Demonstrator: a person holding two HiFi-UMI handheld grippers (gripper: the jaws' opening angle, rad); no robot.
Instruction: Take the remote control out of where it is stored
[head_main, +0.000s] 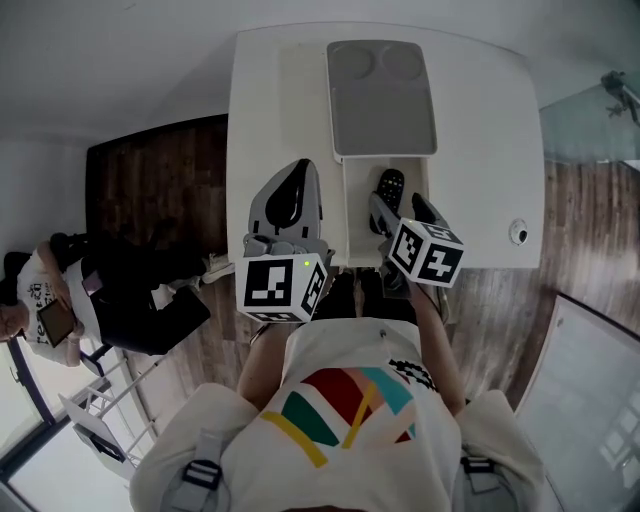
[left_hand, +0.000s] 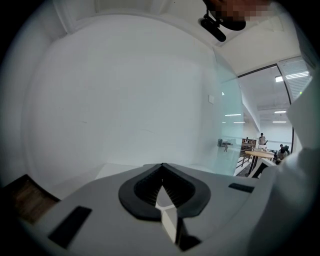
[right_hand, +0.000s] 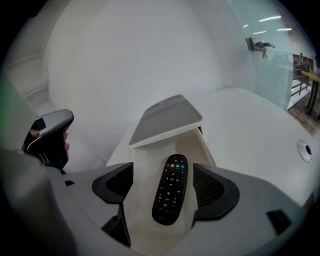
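Note:
A black remote control (head_main: 390, 186) (right_hand: 170, 189) lies face up in a white recess (head_main: 352, 210) sunk into the white table (head_main: 480, 150). The recess's grey lid (head_main: 380, 95) (right_hand: 167, 120) is swung up behind it. My right gripper (head_main: 398, 212) (right_hand: 164, 185) is open, one jaw on each side of the remote's near end, and the pads stand clear of it. My left gripper (head_main: 285, 200) (left_hand: 162, 187) is shut with nothing in it, held over the table just left of the recess and aimed at the white wall.
A small round fitting (head_main: 518, 233) (right_hand: 305, 150) sits in the tabletop at the right. A person (head_main: 60, 300) sits on the floor side at the far left with a phone. A glass partition (right_hand: 280, 60) stands to the right of the table.

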